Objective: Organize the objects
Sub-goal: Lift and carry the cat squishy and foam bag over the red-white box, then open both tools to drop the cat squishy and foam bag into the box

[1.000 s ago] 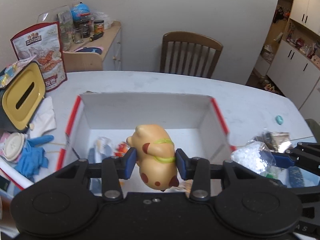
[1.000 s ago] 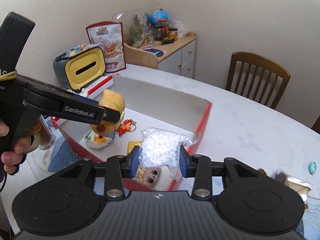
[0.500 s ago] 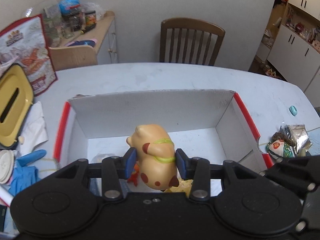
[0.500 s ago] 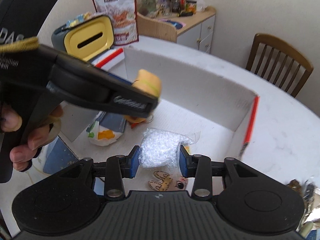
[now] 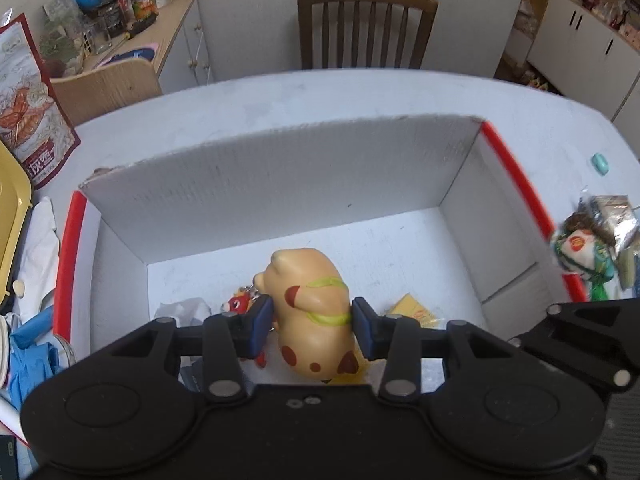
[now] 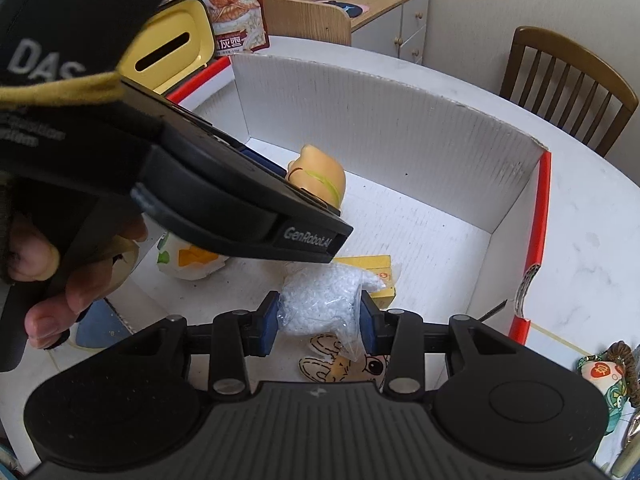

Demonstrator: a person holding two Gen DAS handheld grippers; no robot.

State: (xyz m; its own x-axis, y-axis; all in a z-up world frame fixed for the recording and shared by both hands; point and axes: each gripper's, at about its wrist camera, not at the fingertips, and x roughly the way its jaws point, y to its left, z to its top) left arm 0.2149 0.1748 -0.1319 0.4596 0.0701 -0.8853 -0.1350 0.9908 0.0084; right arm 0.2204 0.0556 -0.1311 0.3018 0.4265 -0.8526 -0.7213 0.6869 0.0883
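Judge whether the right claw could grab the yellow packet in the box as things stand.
Probably not: the right claw is shut on the bag of white beads, which partly covers the yellow packet.

wooden chair [image 5: 366,24] behind the table [image 5: 320,96], cluttered side cabinet [image 5: 160,40], white cupboards [image 5: 592,44] far right

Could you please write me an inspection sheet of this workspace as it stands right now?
Surface: white table, mostly bare at the far side.
Job's things: white box with red edges; tan toy; bag of white pellets.
Clutter: snack packets right of the box; blue glove, yellow bin left.
Grippers: left gripper shut on the toy; right gripper shut on the bag; both over the box.
Cables: nothing seen.
Surroundings: wooden chair, side cabinet, white cupboards.
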